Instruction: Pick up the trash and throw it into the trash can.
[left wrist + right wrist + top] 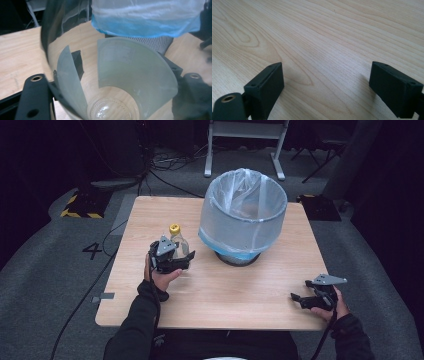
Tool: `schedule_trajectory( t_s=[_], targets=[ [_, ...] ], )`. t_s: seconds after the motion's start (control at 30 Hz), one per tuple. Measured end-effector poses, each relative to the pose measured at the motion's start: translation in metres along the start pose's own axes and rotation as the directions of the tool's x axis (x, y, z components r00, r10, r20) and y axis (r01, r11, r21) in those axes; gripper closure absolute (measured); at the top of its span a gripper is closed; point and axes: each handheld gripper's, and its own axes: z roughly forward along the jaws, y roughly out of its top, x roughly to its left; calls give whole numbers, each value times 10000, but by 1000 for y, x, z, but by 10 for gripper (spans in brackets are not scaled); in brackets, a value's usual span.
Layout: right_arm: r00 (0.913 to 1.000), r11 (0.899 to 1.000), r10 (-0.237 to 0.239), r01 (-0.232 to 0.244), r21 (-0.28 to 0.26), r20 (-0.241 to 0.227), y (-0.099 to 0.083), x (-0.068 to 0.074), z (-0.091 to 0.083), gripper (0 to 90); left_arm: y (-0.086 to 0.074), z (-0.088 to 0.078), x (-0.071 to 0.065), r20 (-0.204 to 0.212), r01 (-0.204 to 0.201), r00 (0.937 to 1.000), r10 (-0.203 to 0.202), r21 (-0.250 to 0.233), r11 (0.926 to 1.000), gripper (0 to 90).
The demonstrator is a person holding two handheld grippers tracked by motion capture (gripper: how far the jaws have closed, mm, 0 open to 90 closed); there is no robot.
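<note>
Grey carpet [45, 270] runs all round the wooden table [240, 305], and the room beyond it sits in deep shadow. There's a dark 4 [92, 251] marked on the floor off the table's left side. Up at far left, a black block with yellow-and-black hazard stripes [82, 206]. Cables [170, 162] tangle across the floor behind the table, next to a white frame [245, 145] on 2 legs. One more cable [82, 302] snakes along the carpet at near left.
</note>
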Motion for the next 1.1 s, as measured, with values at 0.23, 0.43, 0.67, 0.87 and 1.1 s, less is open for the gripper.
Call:
schedule_trajectory(
  t_s=[0.23, 0.43, 0.67, 0.87, 1.1],
  targets=[
    [10000, 10000, -2, 2, 1, 6, 0, 0, 0, 125, 24, -7, 2, -145, -170, 9998, 165, -409, 9990, 277],
    [10000, 10000, -1, 1, -1, 5, 0, 0, 0, 125, 47, -13, 0, -190, -383, 9991, 371, -695, 9968, 277],
    [10000, 10000, 6, -6, 7, 7, 0, 0, 0, 125, 76, -20, -6, -200, -684, 9976, 666, -1145, 9911, 277],
    [10000, 10000, 0, 0, 3, 6, 0, 0, 0, 125, 94, -26, -11, -320, -898, 9958, 860, -1516, 9844, 277],
    [10000, 10000, 3, -3, 7, 11, 0, 0, 0, 125, 107, -27, -18, -285, -793, 9968, 752, -1967, 9773, 277]
  ],
)
